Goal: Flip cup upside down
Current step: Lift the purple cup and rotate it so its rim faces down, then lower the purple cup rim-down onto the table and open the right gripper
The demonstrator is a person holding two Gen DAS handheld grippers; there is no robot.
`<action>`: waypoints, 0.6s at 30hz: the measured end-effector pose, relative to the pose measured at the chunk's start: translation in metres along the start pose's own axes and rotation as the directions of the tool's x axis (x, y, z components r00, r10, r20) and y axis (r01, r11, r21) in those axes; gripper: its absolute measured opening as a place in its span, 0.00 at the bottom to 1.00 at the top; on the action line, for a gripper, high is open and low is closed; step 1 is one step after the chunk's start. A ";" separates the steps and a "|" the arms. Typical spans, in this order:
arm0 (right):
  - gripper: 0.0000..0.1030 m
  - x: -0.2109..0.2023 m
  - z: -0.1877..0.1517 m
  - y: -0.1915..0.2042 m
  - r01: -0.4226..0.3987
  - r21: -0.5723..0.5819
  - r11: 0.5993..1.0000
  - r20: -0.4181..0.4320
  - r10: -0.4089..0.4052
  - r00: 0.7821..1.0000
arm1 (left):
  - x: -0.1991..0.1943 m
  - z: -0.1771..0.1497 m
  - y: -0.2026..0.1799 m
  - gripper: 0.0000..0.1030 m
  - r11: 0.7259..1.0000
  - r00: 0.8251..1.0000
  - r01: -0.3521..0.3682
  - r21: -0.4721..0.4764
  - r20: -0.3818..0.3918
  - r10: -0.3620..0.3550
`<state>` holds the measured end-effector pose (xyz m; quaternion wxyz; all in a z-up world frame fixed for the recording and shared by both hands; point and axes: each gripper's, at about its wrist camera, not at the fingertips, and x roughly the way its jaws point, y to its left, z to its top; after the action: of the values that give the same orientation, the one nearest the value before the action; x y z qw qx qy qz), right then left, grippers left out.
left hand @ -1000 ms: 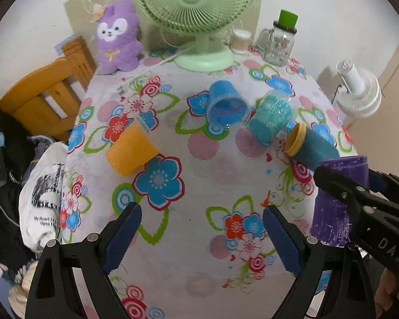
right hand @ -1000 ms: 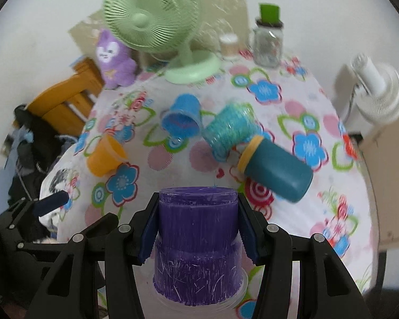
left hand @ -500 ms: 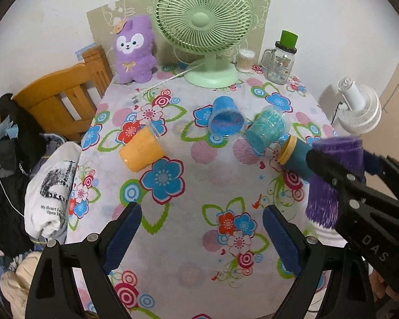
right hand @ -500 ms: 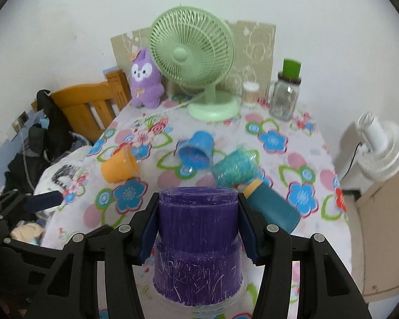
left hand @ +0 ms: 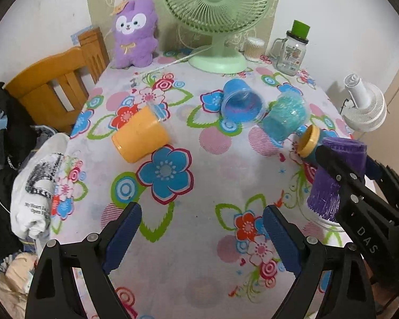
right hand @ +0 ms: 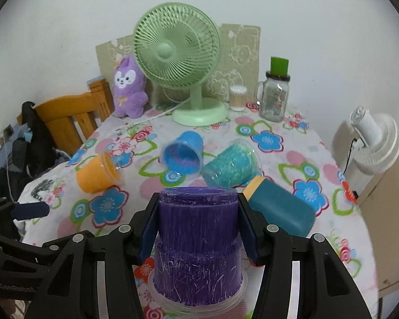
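Note:
My right gripper (right hand: 198,235) is shut on a purple cup (right hand: 198,242). The cup stands upside down, base up, its clear rim low near the table's front right. In the left wrist view the purple cup (left hand: 332,183) sits at the right with the right gripper (left hand: 343,167) around it. My left gripper (left hand: 202,236) is open and empty above the front of the floral table (left hand: 199,186). An orange cup (left hand: 141,139), a blue cup (left hand: 240,103), a teal glitter cup (left hand: 287,117) and a dark teal cup (right hand: 279,208) lie on their sides.
A green fan (right hand: 183,61), a purple plush (right hand: 129,87), a glass jar mug (right hand: 275,98) and a small container (right hand: 238,98) stand at the back. A wooden chair (left hand: 50,93) with clothes is at the left. A white fan (right hand: 375,143) is off the right edge.
Both views have shifted: the right camera tilted from looking down to a more level view, and the purple cup sits lower against the table. The left gripper stays open.

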<state>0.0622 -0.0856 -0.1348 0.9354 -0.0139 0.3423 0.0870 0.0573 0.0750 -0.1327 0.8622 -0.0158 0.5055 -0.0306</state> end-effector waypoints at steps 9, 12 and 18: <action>0.55 0.025 -0.016 0.008 -0.014 -0.023 1.000 0.112 0.017 0.994 | 0.043 -0.009 0.003 0.91 1.000 1.000 0.025 0.017 -0.011 -0.025; 0.55 0.036 -0.020 0.013 -0.026 -0.028 0.999 0.091 0.028 0.995 | 0.049 -0.013 0.007 0.91 0.999 0.999 0.029 0.017 -0.016 -0.028; 0.55 0.044 -0.031 0.017 -0.045 0.003 0.999 0.057 0.045 0.997 | 0.056 -0.017 0.017 0.91 1.000 0.999 0.026 0.001 -0.033 -0.026</action>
<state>0.0726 -0.0651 -0.1862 0.9427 -0.0017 0.3160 0.1075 0.0708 0.0885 -0.1909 0.8532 -0.0211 0.5194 -0.0426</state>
